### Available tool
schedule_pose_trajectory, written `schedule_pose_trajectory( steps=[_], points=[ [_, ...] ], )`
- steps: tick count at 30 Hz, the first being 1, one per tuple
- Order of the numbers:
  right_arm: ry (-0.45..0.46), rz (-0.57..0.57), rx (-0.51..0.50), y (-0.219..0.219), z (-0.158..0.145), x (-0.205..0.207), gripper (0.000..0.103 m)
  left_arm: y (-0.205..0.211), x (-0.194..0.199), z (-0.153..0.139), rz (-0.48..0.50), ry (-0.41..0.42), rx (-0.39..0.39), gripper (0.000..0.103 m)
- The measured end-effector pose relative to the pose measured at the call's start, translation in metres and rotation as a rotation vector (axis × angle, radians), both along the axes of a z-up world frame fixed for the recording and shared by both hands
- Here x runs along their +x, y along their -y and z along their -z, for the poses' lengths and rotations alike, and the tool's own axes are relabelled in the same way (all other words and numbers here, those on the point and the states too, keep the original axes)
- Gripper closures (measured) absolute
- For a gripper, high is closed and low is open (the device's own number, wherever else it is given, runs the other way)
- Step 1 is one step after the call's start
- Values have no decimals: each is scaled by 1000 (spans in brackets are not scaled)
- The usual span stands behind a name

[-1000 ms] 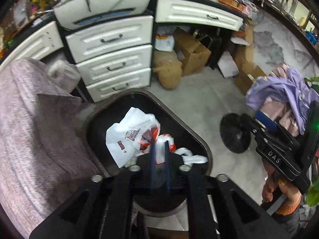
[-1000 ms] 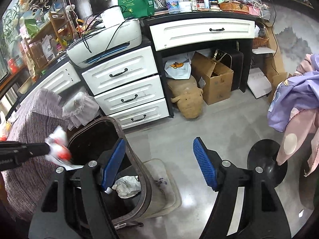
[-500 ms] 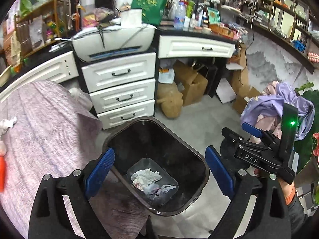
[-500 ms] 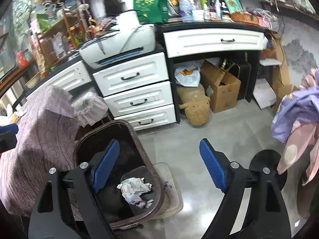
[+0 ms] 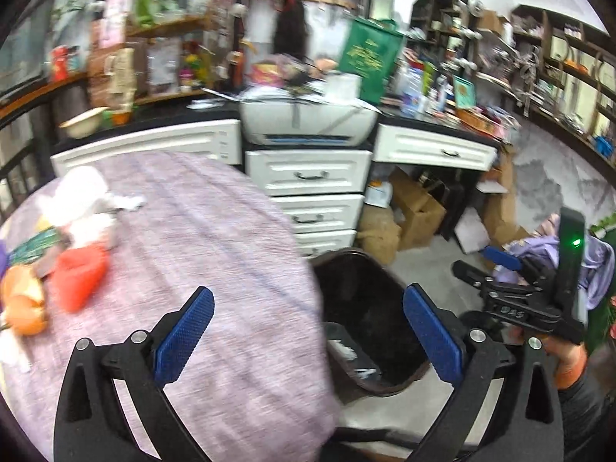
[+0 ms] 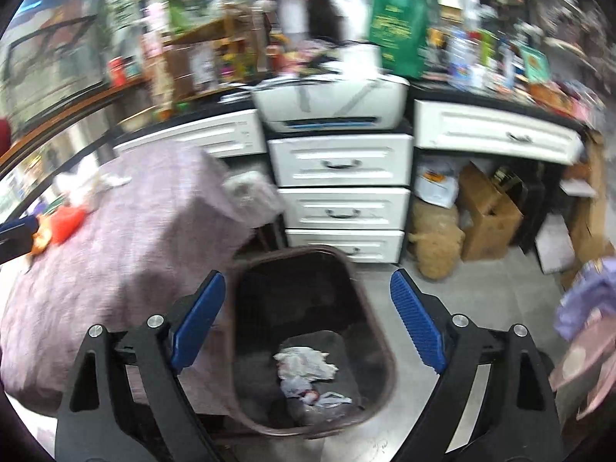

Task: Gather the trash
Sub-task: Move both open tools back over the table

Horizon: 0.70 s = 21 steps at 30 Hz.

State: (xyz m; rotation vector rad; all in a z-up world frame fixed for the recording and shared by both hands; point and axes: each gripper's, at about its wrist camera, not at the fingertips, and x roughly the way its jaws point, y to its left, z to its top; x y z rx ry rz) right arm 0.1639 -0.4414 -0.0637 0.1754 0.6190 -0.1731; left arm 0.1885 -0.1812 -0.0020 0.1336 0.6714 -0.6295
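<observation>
A dark brown trash bin (image 6: 379, 323) stands on the floor beside a table under a mauve cloth (image 5: 200, 254). Crumpled white plastic trash (image 6: 306, 362) lies in the bin's bottom. My left gripper (image 5: 308, 331) is open and empty, over the table's edge next to the bin (image 5: 389, 285). My right gripper (image 6: 308, 319) is open and empty above the bin. On the table's far left lie more trash: a red wrapper (image 5: 79, 273), an orange piece (image 5: 23, 300) and white crumpled paper (image 5: 82, 196). The right gripper also shows in the left wrist view (image 5: 512, 285).
White drawers (image 6: 340, 192) and a printer (image 6: 331, 106) stand behind the bin. Cardboard boxes (image 6: 489, 211) and a brown sack (image 6: 437, 242) sit under the counter. Purple clothes (image 5: 593, 265) hang at the right. The views are blurred.
My left gripper opened and dropped the white plastic bag into the bin, then swung left toward the table. My right gripper shifted over the bin.
</observation>
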Motion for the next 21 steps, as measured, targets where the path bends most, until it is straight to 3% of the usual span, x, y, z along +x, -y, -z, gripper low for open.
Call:
schedule_pose_trajectory(
  steps=[5, 13, 21],
  points=[
    [-5, -154, -11, -49, -19, 17, 15, -53, -6, -5, -105, 49, 47, 5],
    [-11, -362, -10, -125, -39, 36, 14, -140, -14, -1, -270, 25, 16, 5],
    [1, -476, -6, -186, -46, 45, 14, -216, -23, 7, -447, 14, -38, 5]
  ],
)
